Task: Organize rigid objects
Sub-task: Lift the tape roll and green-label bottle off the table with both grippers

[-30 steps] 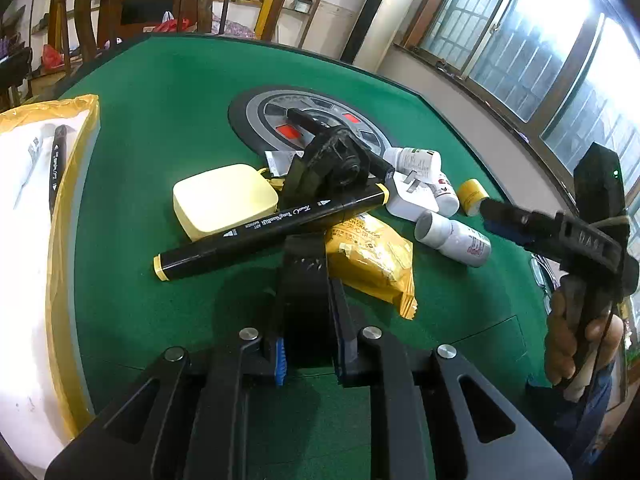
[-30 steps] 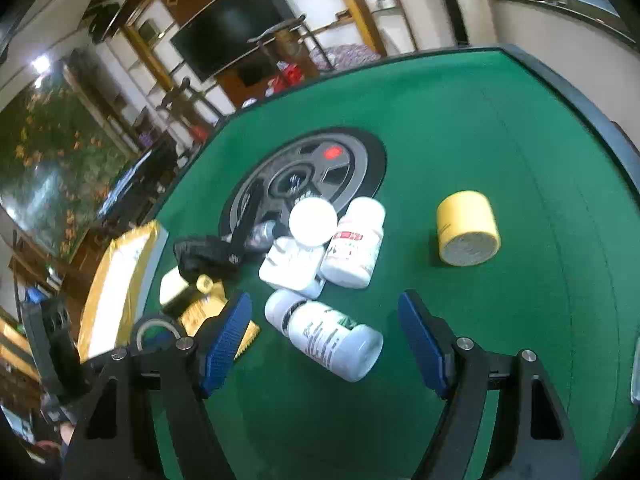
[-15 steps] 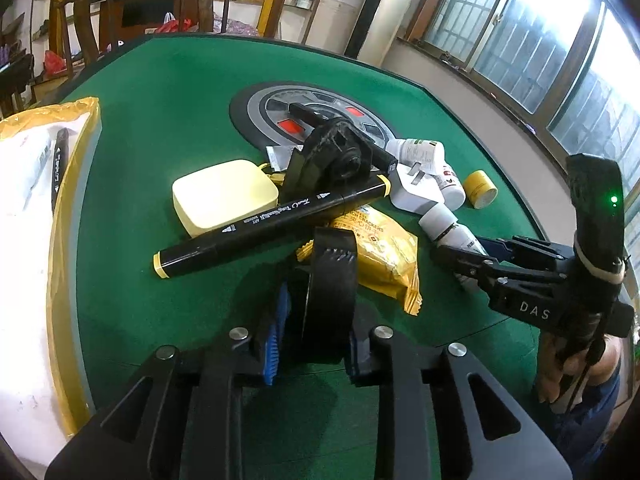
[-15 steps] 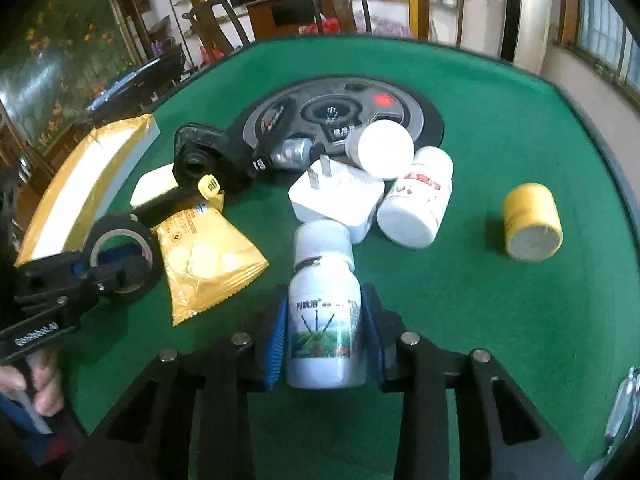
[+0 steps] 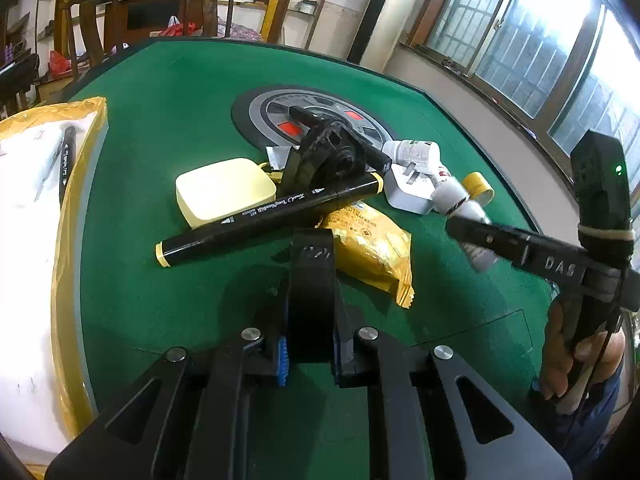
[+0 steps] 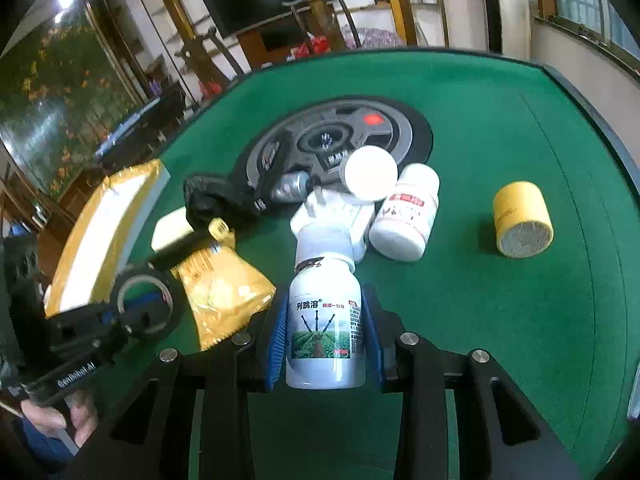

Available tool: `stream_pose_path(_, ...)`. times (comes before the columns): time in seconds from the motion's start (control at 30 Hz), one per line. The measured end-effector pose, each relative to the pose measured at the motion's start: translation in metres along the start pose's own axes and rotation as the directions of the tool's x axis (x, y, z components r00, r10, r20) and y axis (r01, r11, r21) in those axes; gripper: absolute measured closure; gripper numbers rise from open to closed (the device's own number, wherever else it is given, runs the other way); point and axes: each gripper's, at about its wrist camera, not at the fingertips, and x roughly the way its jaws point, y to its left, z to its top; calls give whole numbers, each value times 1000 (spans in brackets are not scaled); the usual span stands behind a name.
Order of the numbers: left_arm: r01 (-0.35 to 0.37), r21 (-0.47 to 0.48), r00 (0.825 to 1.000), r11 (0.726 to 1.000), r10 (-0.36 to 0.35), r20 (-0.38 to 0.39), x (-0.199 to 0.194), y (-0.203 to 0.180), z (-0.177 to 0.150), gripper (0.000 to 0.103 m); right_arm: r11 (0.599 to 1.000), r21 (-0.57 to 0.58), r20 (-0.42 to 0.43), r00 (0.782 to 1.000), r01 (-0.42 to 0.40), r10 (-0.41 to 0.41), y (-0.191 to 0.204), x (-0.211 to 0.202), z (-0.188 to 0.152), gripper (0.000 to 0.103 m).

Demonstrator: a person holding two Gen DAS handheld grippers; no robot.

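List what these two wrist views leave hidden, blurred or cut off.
- Left wrist view: the white bottle in the right claw is motion-blurred and partly behind the claw's arm; label unreadable.
- Left wrist view: the black tape roll shows edge-on in the left claw; its ring shape is lost.
- Right wrist view: the black marker is blurred, its print illegible.
- Right wrist view: the white plug adapter is partly covered by bottles.

Strong daylight is admitted through the barred windows (image 5: 532, 52), which are blown out to white glare. Soft shadows are cast on the green felt table (image 5: 168, 92). Heavy fisheye bending and dark vignetting are seen at the edges. The black roll of tape (image 6: 146, 300) is smeared by motion blur.
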Motion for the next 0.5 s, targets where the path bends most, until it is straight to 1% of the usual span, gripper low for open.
stream_pose_path(0.17, 0, -7, 1000, 1000, 0, 18, -5, 1, -2, 91, 999, 12, 28, 999, -30, 30, 2, -6, 0, 73)
stream_pose_path(0.33, -10, -6, 1000, 1000, 10, 28, -8, -1, -3, 91, 997, 17, 27, 997, -69, 68, 9, -4, 2, 73)
stream_pose_path(0.5, -17, -7, 999, 1000, 17, 33, -10, 0, -4, 91, 997, 1, 27, 996, -79, 79, 15, -3, 3, 73)
